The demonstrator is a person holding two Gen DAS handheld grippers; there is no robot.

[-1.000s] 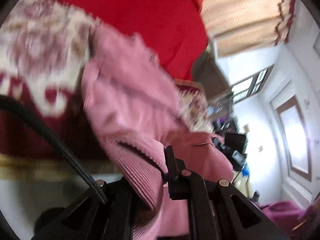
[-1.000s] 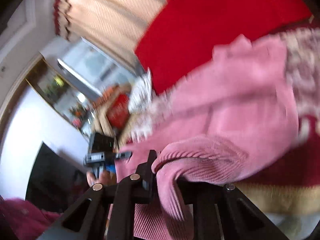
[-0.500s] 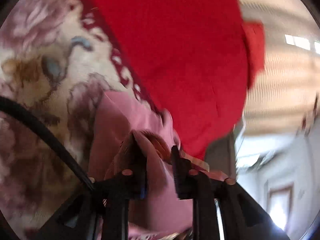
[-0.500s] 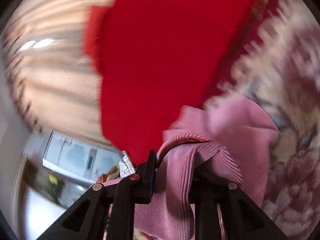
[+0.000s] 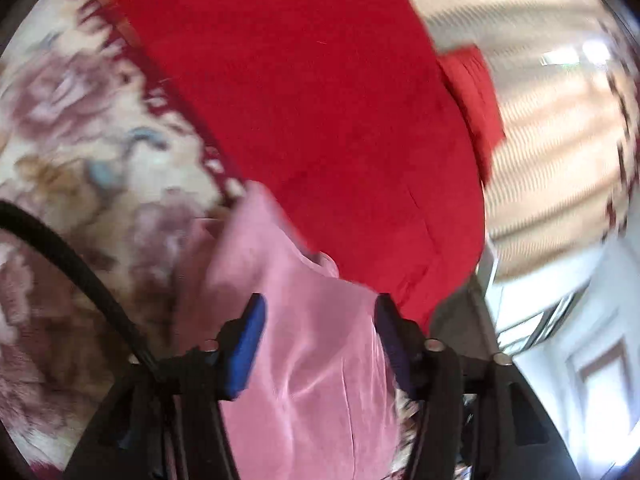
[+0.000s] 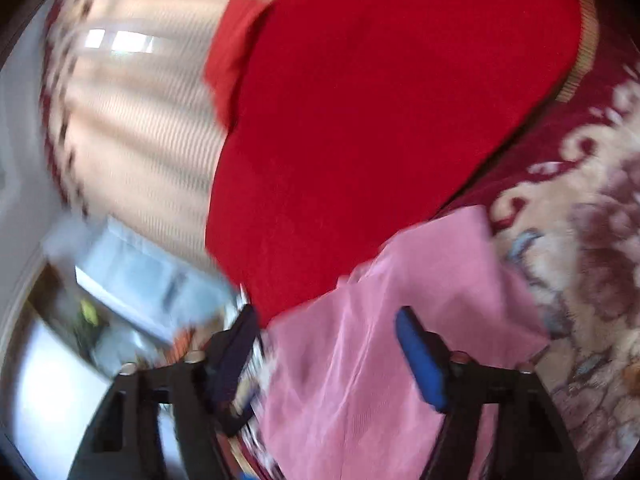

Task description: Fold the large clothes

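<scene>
A pink knitted garment (image 5: 312, 364) lies flat on a flowered bedspread (image 5: 92, 184), its far edge against a big red cushion (image 5: 320, 112). My left gripper (image 5: 318, 316) hangs just over it with jaws opening; the cloth shows beneath the gap, and the blue pads (image 5: 244, 344) do not press it. In the right wrist view the same pink garment (image 6: 400, 340) spreads under my right gripper (image 6: 328, 320), whose jaws are also opening and clear of the cloth. The near part of the garment is hidden behind both gripper bodies.
The red cushion (image 6: 380, 112) stands close behind the garment. A striped cream curtain (image 5: 552, 132) hangs beyond it, with a window (image 5: 600, 392) at the right. A black cable (image 5: 68, 256) crosses the left wrist view. The flowered bedspread (image 6: 592, 280) stretches off to the right.
Both grippers carried pinched folds of the pink garment toward the red cushion, then let go. The cloth now lies flat beneath spread jaws. Both views swung toward the cushion.
</scene>
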